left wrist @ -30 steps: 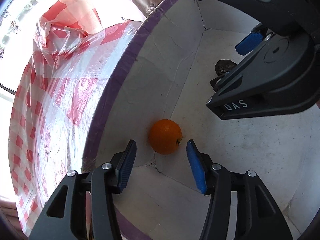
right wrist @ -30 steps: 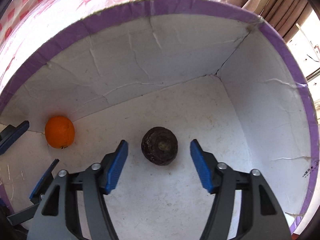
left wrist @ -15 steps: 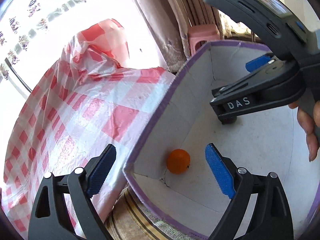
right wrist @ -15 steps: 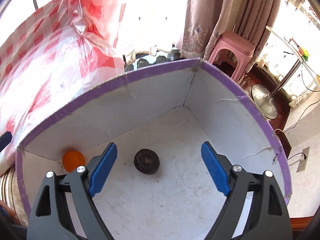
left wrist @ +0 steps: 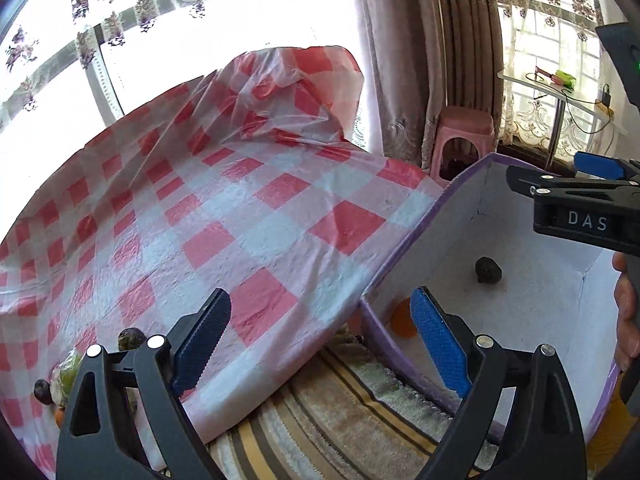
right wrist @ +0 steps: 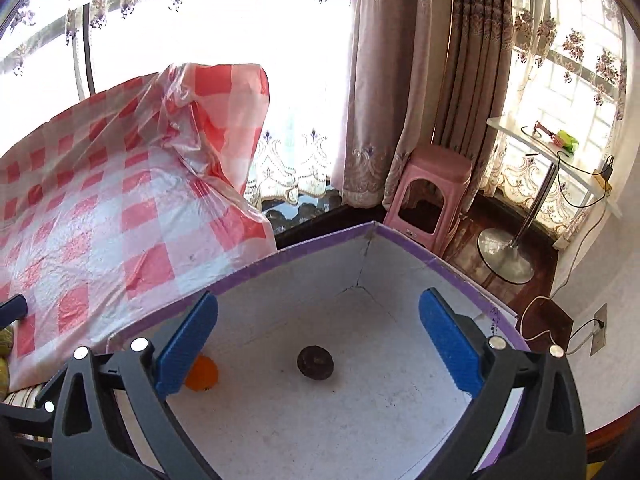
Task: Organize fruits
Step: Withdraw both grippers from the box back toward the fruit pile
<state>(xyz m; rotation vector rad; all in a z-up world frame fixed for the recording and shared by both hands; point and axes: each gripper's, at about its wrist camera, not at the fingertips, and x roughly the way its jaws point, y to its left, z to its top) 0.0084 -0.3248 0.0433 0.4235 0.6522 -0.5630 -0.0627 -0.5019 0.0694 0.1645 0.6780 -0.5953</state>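
Both grippers are up above the box (right wrist: 304,250) now, and both are empty! The right gripper (right wrist: 318,340) has just been spreading its jaws, nothing between the blue pads, and its camera looks straight down into the purple-rimmed box: the orange (right wrist: 204,374) sits in the near-left corner, half hidden behind the left pad, and the dark round fruit (right wrist: 315,362) lies mid-floor, well apart from it. This view alone catches the pink stool (right wrist: 430,190) whole, the stand's round base and the wall socket off to the right.

Over to the left wrist view: the left gripper (left wrist: 320,338) has opened too, jaws wide, straddling the box's near-left wall with nothing clamped. Only here do more fruits (left wrist: 130,338) show, at the near-left edge of the red-checked cloth (left wrist: 240,216), partly hidden behind the gripper, plus the striped rug (left wrist: 340,412) below. The orange (left wrist: 402,320) peeks from behind the right pad; the dark fruit (left wrist: 488,269) rests farther in. The right gripper (left wrist: 596,168) juts in from the right edge, fingers (left wrist: 626,320) of a hand wrapped on its handle. Both tools tilt downward.
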